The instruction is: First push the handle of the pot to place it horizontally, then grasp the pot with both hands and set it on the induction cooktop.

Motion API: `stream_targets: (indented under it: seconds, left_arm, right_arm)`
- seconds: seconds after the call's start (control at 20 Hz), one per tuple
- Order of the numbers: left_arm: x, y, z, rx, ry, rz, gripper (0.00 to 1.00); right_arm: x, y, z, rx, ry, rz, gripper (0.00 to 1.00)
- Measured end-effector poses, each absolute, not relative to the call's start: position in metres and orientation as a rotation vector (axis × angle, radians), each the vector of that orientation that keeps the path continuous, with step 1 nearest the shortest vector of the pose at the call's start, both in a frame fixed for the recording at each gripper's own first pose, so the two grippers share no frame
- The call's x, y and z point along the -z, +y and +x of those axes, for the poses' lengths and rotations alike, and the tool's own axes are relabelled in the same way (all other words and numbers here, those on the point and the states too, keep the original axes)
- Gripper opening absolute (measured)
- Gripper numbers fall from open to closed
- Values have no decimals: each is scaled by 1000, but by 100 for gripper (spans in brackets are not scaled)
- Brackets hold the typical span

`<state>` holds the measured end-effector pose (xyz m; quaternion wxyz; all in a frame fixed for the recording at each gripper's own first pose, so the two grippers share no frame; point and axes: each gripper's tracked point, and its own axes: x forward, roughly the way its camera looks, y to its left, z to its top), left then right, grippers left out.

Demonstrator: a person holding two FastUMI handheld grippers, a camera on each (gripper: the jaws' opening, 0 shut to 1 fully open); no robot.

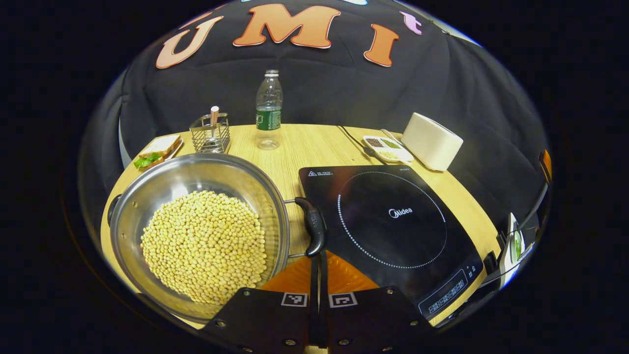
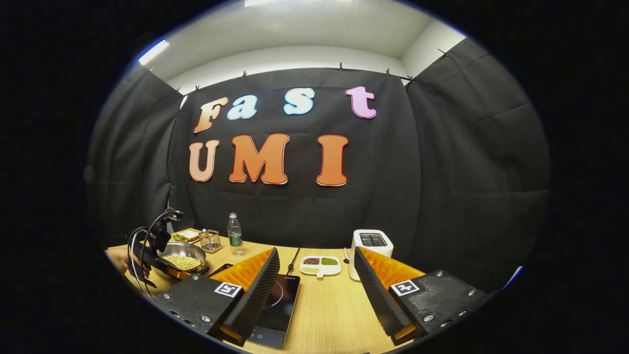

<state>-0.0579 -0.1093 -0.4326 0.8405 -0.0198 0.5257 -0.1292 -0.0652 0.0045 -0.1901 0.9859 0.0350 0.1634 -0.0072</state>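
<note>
Left gripper (image 1: 318, 265) — fingers pressed together — touches the steel pot's black handle (image 1: 314, 231); right gripper (image 2: 314, 290) hangs spread wide above the wooden table (image 2: 334, 314).

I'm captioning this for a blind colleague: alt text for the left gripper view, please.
The left gripper, shut, nearly touches the black handle of a steel pot of yellow soybeans on a wooden table, beside a black induction cooktop.

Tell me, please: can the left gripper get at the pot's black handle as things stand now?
Probably yes. The left gripper, fingers together, points straight at the pot handle with its tips right below it, and nothing lies between. The handle overhangs the induction cooktop.
</note>
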Motion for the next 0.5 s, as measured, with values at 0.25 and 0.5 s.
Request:
stream_targets:
  seconds: [0.25,0.5]
  left_arm:
    - [432,-109,-55,285,1091,-64,1]
    - [420,-103,-57,317,1070,-37,2]
  right_arm:
    - [191,13,-63,0,349,49,94]
    - [173,-7,-68,37,345,49,95]
